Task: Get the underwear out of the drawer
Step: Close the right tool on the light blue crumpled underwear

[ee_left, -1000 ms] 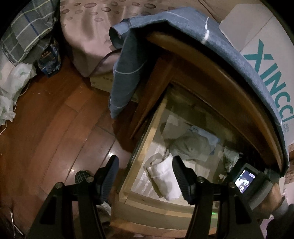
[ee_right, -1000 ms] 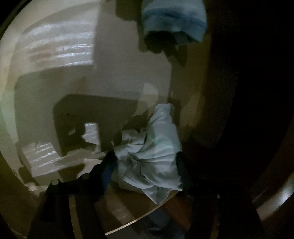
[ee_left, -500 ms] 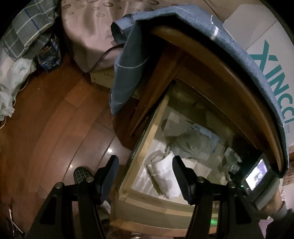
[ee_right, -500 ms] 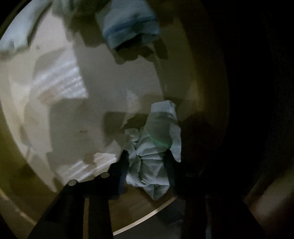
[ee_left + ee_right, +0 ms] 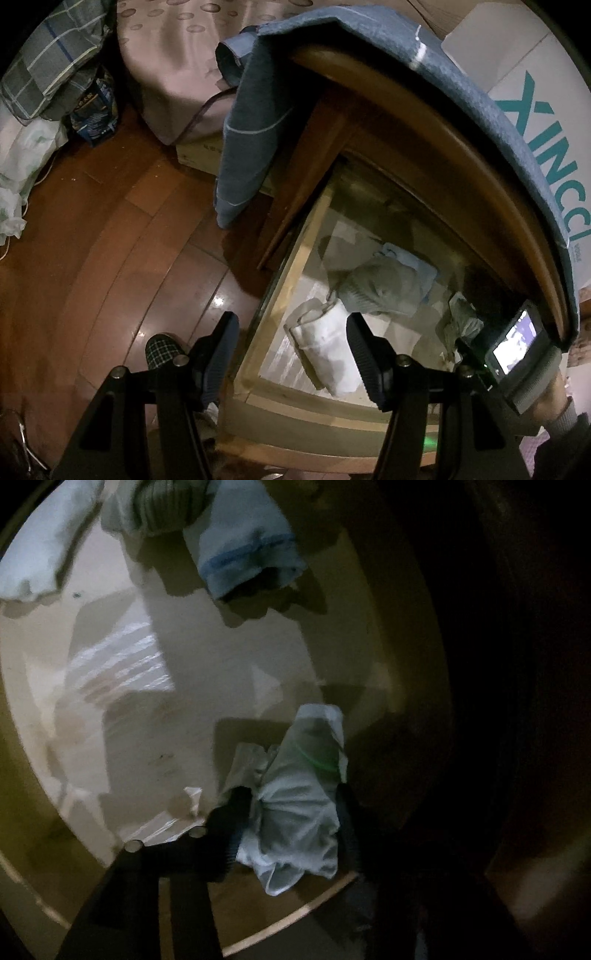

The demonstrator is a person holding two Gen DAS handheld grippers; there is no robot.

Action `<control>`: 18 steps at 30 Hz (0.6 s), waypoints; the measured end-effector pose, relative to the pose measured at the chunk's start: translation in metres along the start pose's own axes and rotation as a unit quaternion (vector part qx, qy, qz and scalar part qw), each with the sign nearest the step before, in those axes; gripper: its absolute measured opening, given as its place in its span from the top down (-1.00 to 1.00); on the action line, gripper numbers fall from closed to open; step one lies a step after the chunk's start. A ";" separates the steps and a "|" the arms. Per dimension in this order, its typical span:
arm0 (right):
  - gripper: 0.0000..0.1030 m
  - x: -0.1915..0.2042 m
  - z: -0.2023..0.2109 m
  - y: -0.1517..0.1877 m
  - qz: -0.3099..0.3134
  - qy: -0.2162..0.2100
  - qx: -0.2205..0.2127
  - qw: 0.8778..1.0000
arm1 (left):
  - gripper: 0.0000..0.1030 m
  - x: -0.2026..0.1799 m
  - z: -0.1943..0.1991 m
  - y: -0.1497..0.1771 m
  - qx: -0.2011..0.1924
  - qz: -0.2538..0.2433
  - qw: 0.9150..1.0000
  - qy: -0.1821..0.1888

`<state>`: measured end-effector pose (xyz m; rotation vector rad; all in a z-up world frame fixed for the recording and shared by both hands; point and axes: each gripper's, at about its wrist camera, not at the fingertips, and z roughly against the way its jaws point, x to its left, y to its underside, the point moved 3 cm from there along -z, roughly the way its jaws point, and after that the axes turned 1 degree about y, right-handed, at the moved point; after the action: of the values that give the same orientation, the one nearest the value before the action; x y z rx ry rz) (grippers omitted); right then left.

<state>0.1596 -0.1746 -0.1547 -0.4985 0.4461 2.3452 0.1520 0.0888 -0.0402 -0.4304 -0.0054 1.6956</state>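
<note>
The wooden drawer [image 5: 295, 258] stands pulled out under a dark cabinet. My right gripper [image 5: 295, 812] reaches into its dim right side, and crumpled pale underwear [image 5: 295, 805] is bunched between the two fingers and hangs below them. The jaws are opening slightly, but the pads still press the cloth. The left wrist view shows the same underwear [image 5: 461, 325] beside the right gripper's lit screen. My left gripper [image 5: 291, 321] hovers open over the drawer's front left corner, holding nothing. Below it lies a folded white cloth [image 5: 325, 350].
Also in the drawer are a grey garment [image 5: 380, 288] and a light blue one [image 5: 243, 554]. A blue cloth [image 5: 251, 129] drapes over the cabinet top beside a white box [image 5: 535, 129]. A bed [image 5: 184, 55], bags [image 5: 22, 166] and a plaid slipper [image 5: 160, 347] are on the wooden floor.
The right gripper's fingers closed in on the pale underwear, then eased a little. It rose and rolled, carrying the cloth up off the drawer bottom. The left gripper stayed put.
</note>
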 end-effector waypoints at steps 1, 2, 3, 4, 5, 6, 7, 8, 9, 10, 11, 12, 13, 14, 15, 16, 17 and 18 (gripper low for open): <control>0.09 0.000 -0.002 -0.002 0.002 -0.004 0.000 1.000 | -0.20 0.000 0.000 0.000 0.000 0.000 1.000 0.000; 0.07 0.000 -0.002 -0.002 0.002 -0.010 -0.001 1.000 | -0.20 0.000 0.000 0.000 -0.001 0.001 1.000 0.000; 0.05 -0.002 -0.003 -0.002 0.000 -0.017 -0.003 1.000 | -0.20 0.000 0.000 0.000 -0.001 0.003 1.000 -0.001; 0.02 -0.004 -0.004 -0.001 -0.006 -0.025 -0.005 1.000 | -0.20 0.000 0.000 0.000 -0.001 0.004 1.000 -0.001; 0.00 -0.004 -0.003 0.000 -0.011 -0.031 -0.005 0.999 | -0.20 0.000 0.000 0.000 -0.002 0.006 1.000 0.000; 0.01 -0.006 -0.003 0.001 -0.014 -0.037 -0.005 0.999 | -0.20 0.001 -0.001 -0.001 -0.002 0.007 1.000 0.000; 0.06 -0.007 -0.002 0.003 -0.019 -0.044 -0.005 0.999 | -0.20 0.001 -0.001 0.000 -0.001 0.008 1.000 -0.002; 0.08 -0.008 0.001 0.007 -0.025 -0.048 -0.003 0.999 | -0.20 0.001 -0.002 0.000 0.001 0.008 1.000 -0.003; 0.12 -0.009 0.003 0.008 -0.036 -0.059 0.001 0.998 | -0.20 0.001 -0.002 0.000 0.002 0.008 1.000 -0.002; 0.19 -0.009 0.006 0.008 -0.045 -0.070 0.004 0.997 | -0.20 0.001 -0.002 0.000 0.004 0.008 1.000 -0.001; 0.24 -0.013 0.009 0.008 -0.054 -0.084 0.003 0.995 | -0.20 0.001 -0.002 0.000 0.005 0.008 1.000 0.000; 0.26 -0.014 0.014 0.011 -0.069 -0.114 0.002 0.991 | -0.20 0.001 -0.002 -0.001 0.005 0.008 1.000 0.000; 0.27 -0.015 0.017 0.012 -0.075 -0.130 0.003 0.989 | -0.20 0.001 -0.001 -0.001 0.005 0.008 1.000 0.001; 0.27 -0.013 0.020 0.013 -0.080 -0.140 0.007 0.987 | -0.20 0.001 -0.001 -0.001 0.004 0.008 1.000 0.002; 0.27 -0.013 0.021 0.015 -0.088 -0.148 0.012 0.985 | -0.20 0.001 0.000 -0.001 0.004 0.007 1.000 0.004; 0.25 -0.014 0.022 0.016 -0.097 -0.155 0.015 0.983 | -0.20 0.001 0.000 0.000 0.003 0.007 1.000 0.004; 0.20 -0.015 0.022 0.017 -0.112 -0.166 0.022 0.979 | -0.20 0.000 0.000 0.000 0.003 0.006 1.000 0.003; 0.05 -0.016 0.022 0.018 -0.122 -0.169 0.026 0.978 | -0.20 0.000 0.000 0.000 0.003 0.006 1.000 0.003</control>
<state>0.1534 -0.1866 -0.1252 -0.1140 0.2678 2.1178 0.1518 0.0890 -0.0407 -0.4317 0.0080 1.7055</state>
